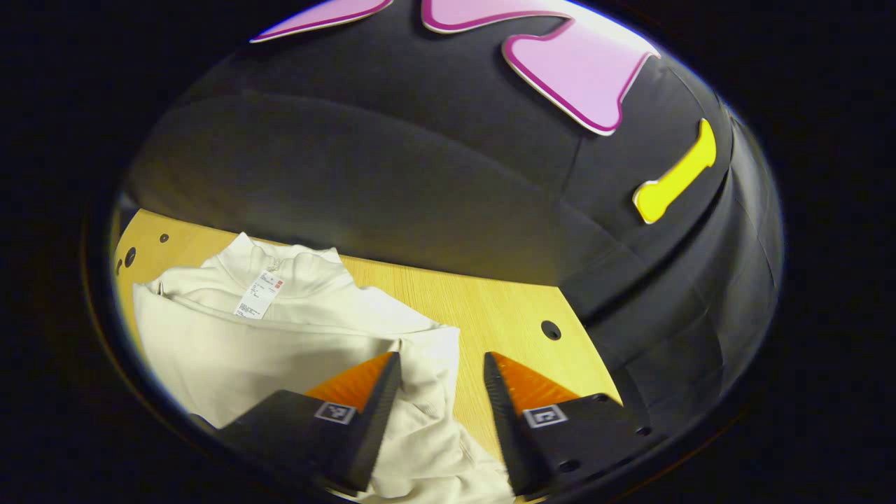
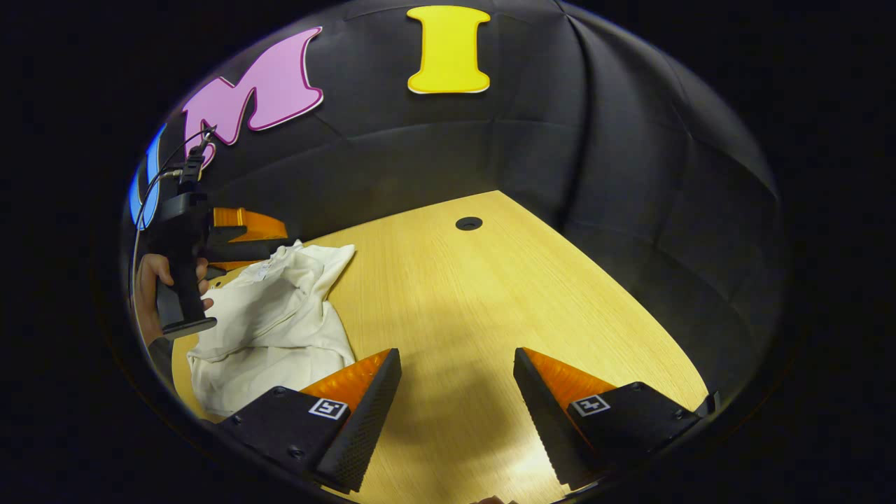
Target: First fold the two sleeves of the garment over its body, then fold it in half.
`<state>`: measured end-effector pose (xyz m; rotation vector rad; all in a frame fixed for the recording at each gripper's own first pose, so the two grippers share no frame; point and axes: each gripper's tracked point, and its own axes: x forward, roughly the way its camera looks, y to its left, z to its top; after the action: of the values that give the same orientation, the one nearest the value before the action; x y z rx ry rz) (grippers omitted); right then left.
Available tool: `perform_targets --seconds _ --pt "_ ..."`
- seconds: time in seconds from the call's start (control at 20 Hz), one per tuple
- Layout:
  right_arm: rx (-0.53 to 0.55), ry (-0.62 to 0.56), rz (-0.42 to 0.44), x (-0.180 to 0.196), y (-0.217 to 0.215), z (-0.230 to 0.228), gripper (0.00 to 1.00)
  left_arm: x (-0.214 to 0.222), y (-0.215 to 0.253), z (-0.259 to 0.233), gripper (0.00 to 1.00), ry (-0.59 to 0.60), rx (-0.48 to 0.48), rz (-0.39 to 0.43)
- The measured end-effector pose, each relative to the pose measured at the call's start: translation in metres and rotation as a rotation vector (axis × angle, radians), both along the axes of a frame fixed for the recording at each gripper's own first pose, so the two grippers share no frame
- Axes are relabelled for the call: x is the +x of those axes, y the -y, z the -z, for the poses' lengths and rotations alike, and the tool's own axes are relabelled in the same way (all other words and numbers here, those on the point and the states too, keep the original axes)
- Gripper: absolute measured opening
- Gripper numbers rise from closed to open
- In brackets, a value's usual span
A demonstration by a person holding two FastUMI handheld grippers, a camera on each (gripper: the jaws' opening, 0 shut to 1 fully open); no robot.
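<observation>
— Cream garment (image 1: pixel 294 336) lies on the desk (image 2: pixel 490 301), at nine o'clock from the right gripper (image 2: pixel 455 413). Step?
— Sleeve folding. Both grippers released; left gripper (image 1: pixel 437 413) should clench the sleeve below it.

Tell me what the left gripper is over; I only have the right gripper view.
Observer: The left gripper is open, fingers apart above a bunched fold of the white garment.
Operator: Report the collar.
Observer: The collar lies toward the booth wall, with a tag hanging over it.
Operator: Check the table beyond that edge.
Observer: Bare wooden table lies there, with a round hole in it.
</observation>
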<state>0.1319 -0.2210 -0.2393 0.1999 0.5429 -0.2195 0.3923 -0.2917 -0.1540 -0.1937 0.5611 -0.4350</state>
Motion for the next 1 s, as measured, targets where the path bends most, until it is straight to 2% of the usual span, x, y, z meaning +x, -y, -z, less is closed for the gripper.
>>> perform_targets --seconds 0.05,0.1,0.15,0.35,0.6,0.85,1.0 --pt "0.005 -0.003 -0.014 -0.001 -0.007 0.000 0.99 -0.002 -0.007 0.002 0.83 0.015 0.038 -0.004" --pt "0.017 -0.001 -0.032 0.000 -0.017 -0.002 0.99 -0.005 -0.015 0.005 0.81 0.025 0.071 -0.009" --pt "0.025 0.003 -0.054 0.000 -0.026 -0.003 0.99 -0.013 -0.025 0.002 0.98 0.031 0.095 -0.017" --pt "0.033 -0.023 -0.142 -0.003 -0.063 0.005 0.99 -0.043 -0.075 -0.002 0.98 0.037 0.133 -0.064" --pt "0.052 -0.072 -0.237 -0.002 -0.106 0.020 0.99 -0.092 -0.167 0.005 0.98 0.011 0.156 -0.182" --pt "0.081 -0.125 -0.303 0.001 -0.144 0.041 0.99 -0.140 -0.264 0.045 0.98 -0.075 0.169 -0.325" --pt "0.057 -0.175 -0.331 -0.001 -0.153 0.060 0.99 -0.172 -0.307 0.068 0.98 -0.131 0.157 -0.403"
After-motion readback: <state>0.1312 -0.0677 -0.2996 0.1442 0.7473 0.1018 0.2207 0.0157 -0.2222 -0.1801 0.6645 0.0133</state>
